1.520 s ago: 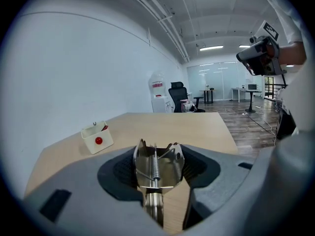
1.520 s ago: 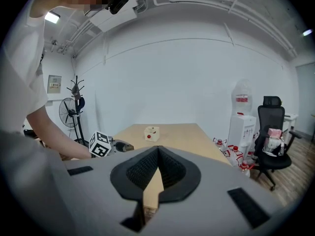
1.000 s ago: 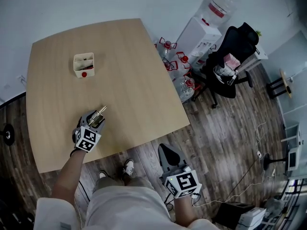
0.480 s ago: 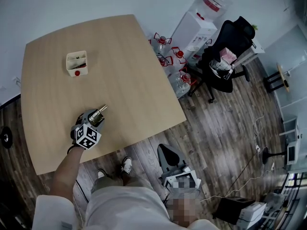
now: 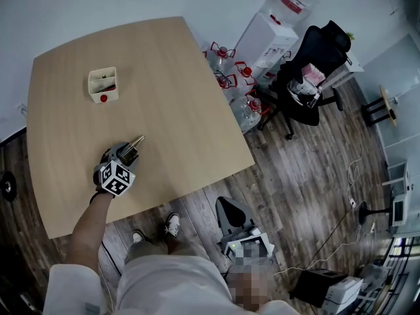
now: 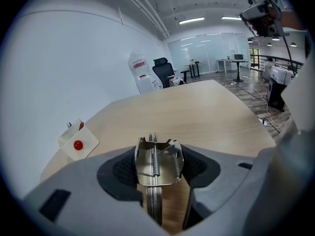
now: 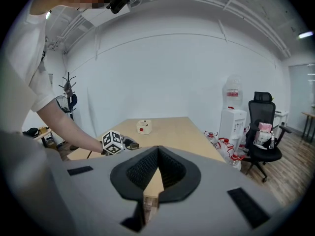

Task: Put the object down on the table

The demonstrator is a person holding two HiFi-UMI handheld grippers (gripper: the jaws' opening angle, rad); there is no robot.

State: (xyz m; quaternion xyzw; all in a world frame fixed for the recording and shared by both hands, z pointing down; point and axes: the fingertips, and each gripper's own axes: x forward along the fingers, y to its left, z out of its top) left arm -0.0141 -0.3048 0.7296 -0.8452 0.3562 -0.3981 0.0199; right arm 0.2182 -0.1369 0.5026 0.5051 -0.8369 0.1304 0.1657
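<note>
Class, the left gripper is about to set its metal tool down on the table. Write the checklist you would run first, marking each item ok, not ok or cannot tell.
1. The left gripper is clamped on the metal spring tool, with a pad against each side: ok.
2. The table is bare wood ahead of the tool: ok.
3. The white box with a red dot stands well apart, toward the far side: ok.
4. The tool already touches the tabletop: cannot tell.
5. The right gripper is shut, empty and back from the table's near edge, out of the way: ok.
</note>
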